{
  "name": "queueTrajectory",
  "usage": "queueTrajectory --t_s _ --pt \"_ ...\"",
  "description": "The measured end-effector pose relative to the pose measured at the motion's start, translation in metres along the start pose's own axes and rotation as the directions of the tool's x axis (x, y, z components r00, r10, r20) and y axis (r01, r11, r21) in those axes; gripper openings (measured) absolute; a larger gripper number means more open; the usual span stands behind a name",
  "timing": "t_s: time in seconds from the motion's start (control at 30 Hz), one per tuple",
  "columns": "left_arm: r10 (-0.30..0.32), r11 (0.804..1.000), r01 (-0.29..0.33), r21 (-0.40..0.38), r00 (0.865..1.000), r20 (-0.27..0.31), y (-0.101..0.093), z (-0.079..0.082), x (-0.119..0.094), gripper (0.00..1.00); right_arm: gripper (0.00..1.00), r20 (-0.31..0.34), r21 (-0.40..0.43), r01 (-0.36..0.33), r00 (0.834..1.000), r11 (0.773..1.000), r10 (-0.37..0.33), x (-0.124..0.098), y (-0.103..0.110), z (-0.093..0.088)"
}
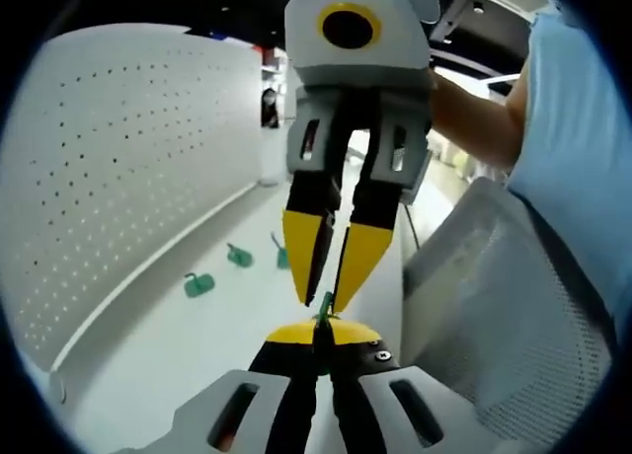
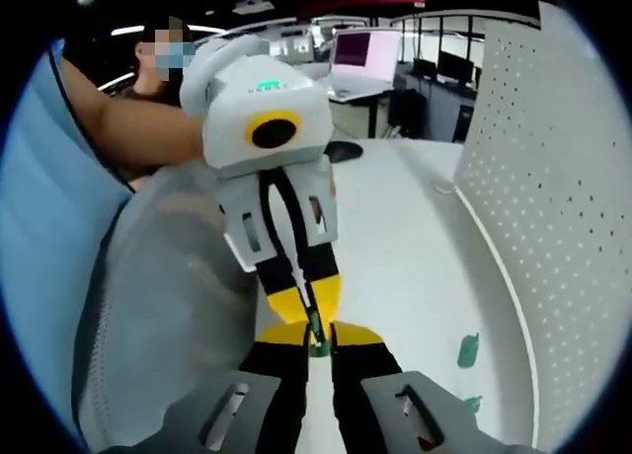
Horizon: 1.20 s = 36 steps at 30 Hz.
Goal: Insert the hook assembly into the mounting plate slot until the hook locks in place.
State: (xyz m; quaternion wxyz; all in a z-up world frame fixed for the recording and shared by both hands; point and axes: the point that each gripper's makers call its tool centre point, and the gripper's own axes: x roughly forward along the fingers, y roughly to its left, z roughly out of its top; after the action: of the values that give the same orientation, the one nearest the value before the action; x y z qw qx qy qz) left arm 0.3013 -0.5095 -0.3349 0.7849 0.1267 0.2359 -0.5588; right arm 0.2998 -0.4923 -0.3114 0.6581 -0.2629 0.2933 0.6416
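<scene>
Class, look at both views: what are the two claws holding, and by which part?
A small green hook piece, pinched between the left claw and right claw; its gripped part cannot be told.

The small green hook piece (image 1: 325, 306) is mostly hidden between the yellow fingertips (image 1: 363, 252), its shape unclear.

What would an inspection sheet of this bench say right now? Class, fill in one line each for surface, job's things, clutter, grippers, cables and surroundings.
Surface: white table, bare between the parts.
Job's things: small green hook piece pinched between both grippers' tips; white perforated mounting plate standing along the table edge.
Clutter: three loose green hooks lying near the plate; grey mesh panel beside them.
Grippers: left gripper and right gripper meet tip to tip, both shut on the piece.
Cables: nothing seen.
Surroundings: a person's arm and light blue sleeve; office desks with a monitor behind.
</scene>
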Motion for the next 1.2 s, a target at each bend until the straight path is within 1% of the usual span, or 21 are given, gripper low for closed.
queueTrajectory --t_s 0.2,0.3,0.5,0.67,0.7,0.8,0.97,1.03,1.07,1.13,1.2 --pt "0.014 1.000 -0.014 -0.006 1.000 0.022 0.004 0.004 -0.004 0.03 0.09 0.033 0.016 0.031 0.999 0.999 -0.031 -0.012 -0.009 0.001" --pt "0.024 1.000 -0.024 -0.015 0.999 0.041 0.007 0.008 -0.008 0.03 0.11 0.050 0.022 0.041 0.998 0.999 -0.042 -0.017 -0.012 0.002" --pt "0.048 0.998 -0.044 -0.040 0.994 0.094 0.015 0.017 -0.017 0.03 0.14 0.079 0.024 0.048 0.996 0.999 -0.050 -0.022 -0.012 0.004" --pt "0.059 0.997 -0.051 -0.058 0.988 0.140 0.017 0.027 -0.025 0.03 0.17 0.105 0.017 0.056 0.993 0.998 -0.057 -0.024 -0.013 0.007" --pt "0.059 0.996 -0.048 -0.071 0.985 0.162 0.017 0.031 -0.027 0.03 0.18 0.118 0.014 0.060 0.991 0.998 -0.061 -0.025 -0.013 0.009" --pt "0.063 0.995 -0.046 -0.088 0.978 0.199 0.018 0.039 -0.032 0.03 0.20 0.157 0.027 0.054 0.986 0.998 -0.058 -0.029 -0.013 0.015" --pt "0.066 0.992 -0.035 -0.118 0.961 0.267 0.019 0.053 -0.040 0.03 0.20 0.197 0.028 0.063 0.978 0.998 -0.067 -0.034 -0.015 0.022" --pt "0.066 0.991 -0.026 -0.134 0.951 0.302 0.019 0.060 -0.043 0.03 0.20 0.212 0.027 0.062 0.975 0.998 -0.066 -0.036 -0.014 0.025" --pt "0.058 0.989 -0.011 -0.145 0.943 0.329 0.018 0.065 -0.045 0.03 0.20 0.219 0.027 0.062 0.974 0.998 -0.067 -0.037 -0.014 0.026" --pt "0.054 0.988 0.002 -0.155 0.932 0.357 0.017 0.071 -0.048 0.03 0.20 0.232 0.024 0.066 0.970 0.998 -0.070 -0.038 -0.014 0.029" --pt "0.051 0.986 0.017 -0.168 0.919 0.391 0.017 0.078 -0.051 0.03 0.20 0.263 0.029 0.061 0.963 0.998 -0.067 -0.041 -0.014 0.034"
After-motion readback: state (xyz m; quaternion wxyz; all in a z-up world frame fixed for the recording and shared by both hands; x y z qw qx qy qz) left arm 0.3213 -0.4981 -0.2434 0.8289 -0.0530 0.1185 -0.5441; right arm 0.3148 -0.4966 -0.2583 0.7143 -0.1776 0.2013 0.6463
